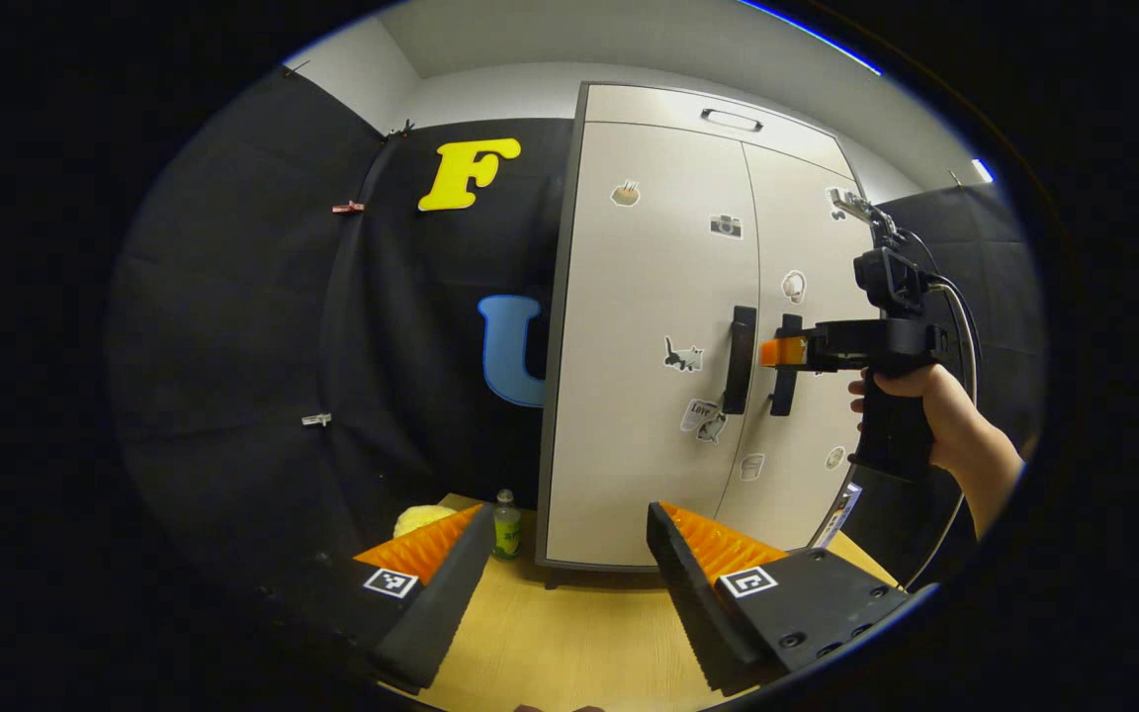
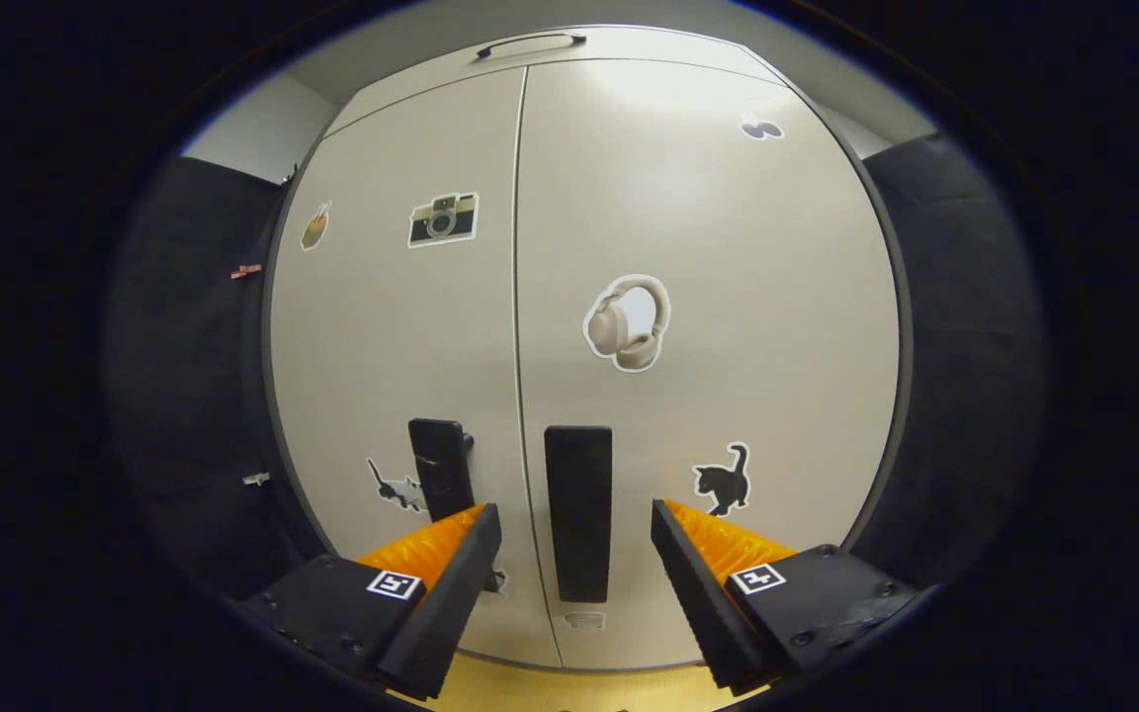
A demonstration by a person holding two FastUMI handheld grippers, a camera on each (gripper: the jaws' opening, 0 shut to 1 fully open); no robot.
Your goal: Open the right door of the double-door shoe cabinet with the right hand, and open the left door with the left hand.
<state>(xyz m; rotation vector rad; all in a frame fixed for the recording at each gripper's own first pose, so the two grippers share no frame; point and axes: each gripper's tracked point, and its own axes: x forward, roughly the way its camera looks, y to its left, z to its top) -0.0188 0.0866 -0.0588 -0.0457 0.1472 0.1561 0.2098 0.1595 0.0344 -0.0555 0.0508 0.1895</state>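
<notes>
1. The right gripper [image 2: 575,519] had its fingers spread apart, with the right door's handle [image 2: 578,511] standing upright in the gap between them; neither finger appeared to touch it yet.
2. In the left gripper view the same tool, held in a person's hand [image 1: 935,410], sat at about three o'clock, its tip level with the right handle and very close to it, though contact could not be confirmed from that angle.
3. The left gripper [image 1: 569,539] was also open, fingers wide, hanging well back from the shoe cabinet [image 1: 668,119] above the wooden table [image 1: 569,633].
4. The cabinet stood on the table at roughly one o'clock in the left gripper view, both doors closed and flush. The left door's handle [image 1: 740,358] sat just beside the centre seam, close to its twin.
5. The right door [image 2: 728,247] and left door [image 2: 382,326] looked like rigid, flat panels with smooth faces, decorated with stickers such as a headphone sticker [image 2: 629,323]. I judged them light and stiff, swinging on outer-edge hinges.
6. The smooth panel offered no purchase, so the upright bar handle was the place to take hold, gripped across its width near mid-height, then drawn outward along an arc.
7. A small bottle [image 1: 505,527] and a pale yellow object [image 1: 421,519] stood at about seven o'clock from the cabinet, likely clear of the left door's swing, though that was hard to confirm.
</notes>
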